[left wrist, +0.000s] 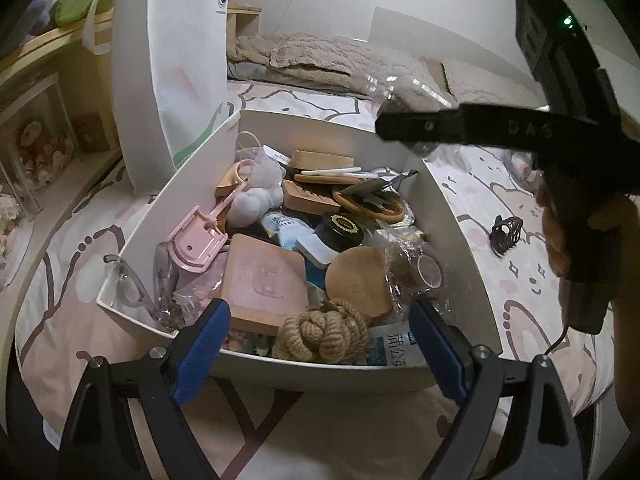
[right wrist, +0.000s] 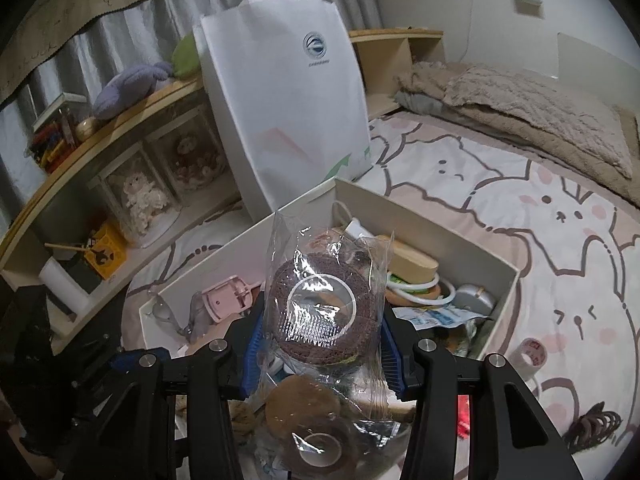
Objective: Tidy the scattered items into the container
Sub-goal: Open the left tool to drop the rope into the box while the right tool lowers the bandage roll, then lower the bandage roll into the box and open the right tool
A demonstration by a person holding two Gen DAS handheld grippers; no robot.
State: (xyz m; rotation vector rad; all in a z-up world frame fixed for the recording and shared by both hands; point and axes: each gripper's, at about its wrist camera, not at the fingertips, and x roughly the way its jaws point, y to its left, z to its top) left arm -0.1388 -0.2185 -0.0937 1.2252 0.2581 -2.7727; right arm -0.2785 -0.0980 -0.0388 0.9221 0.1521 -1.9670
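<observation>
Cartoon-print bedspread (right wrist: 520,216) bears white box (left wrist: 304,372). Right gripper (right wrist: 320,340) clenched on bagged brown roll (right wrist: 320,304). Left gripper (left wrist: 320,340) released; jute knot (left wrist: 324,330) lies between its jaws.

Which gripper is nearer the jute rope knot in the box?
Left. The left gripper hangs open directly over the rope knot; the right gripper, clamping a bagged tape roll, is higher up.
</observation>
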